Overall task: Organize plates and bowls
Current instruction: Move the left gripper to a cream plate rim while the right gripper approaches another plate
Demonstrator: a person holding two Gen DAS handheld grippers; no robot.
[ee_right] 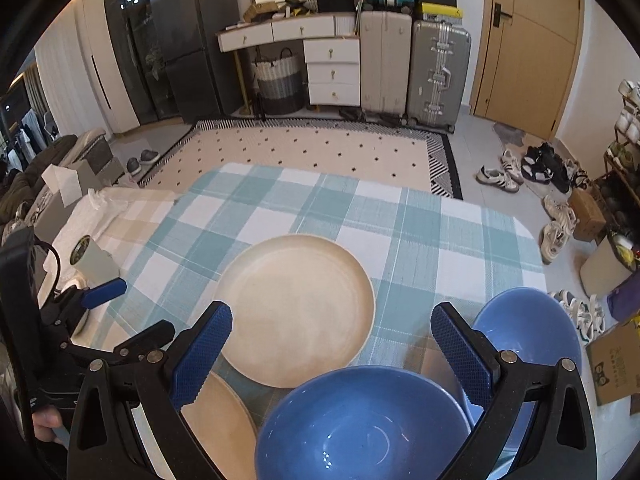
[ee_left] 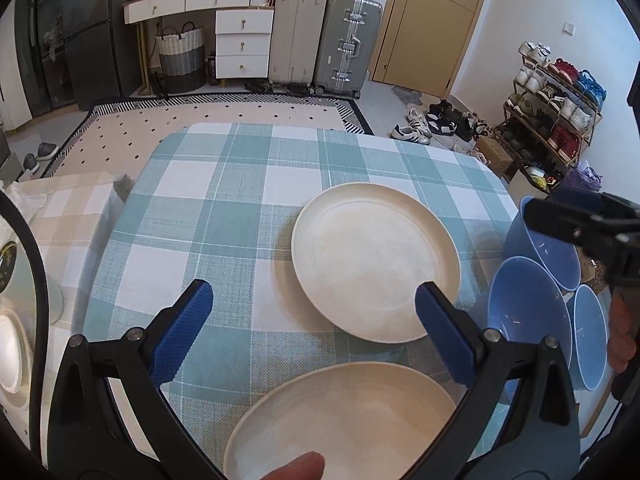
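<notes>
Left gripper [ee_left: 314, 312] spread wide, empty; far cream plate [ee_left: 376, 260] at 1 o'clock, near cream plate [ee_left: 340, 420] under it at 6. Right gripper [ee_right: 332, 340] spread, blue bowl [ee_right: 360, 424] below at 6 o'clock.

Cream plates [ee_left: 376, 264] matt, faintly speckled; blue bowls [ee_right: 362, 424] glossy beside them; checked tablecloth [ee_left: 224, 216] woven, rough; gripper pads [ee_left: 182, 336] knurled.

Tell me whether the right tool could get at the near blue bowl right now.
Probably yes. The right tool hangs open directly above the near round blue bowl, whose rim sits exposed between the fingers, with nothing covering it. The cream round plate beyond lies clear of that path.
</notes>
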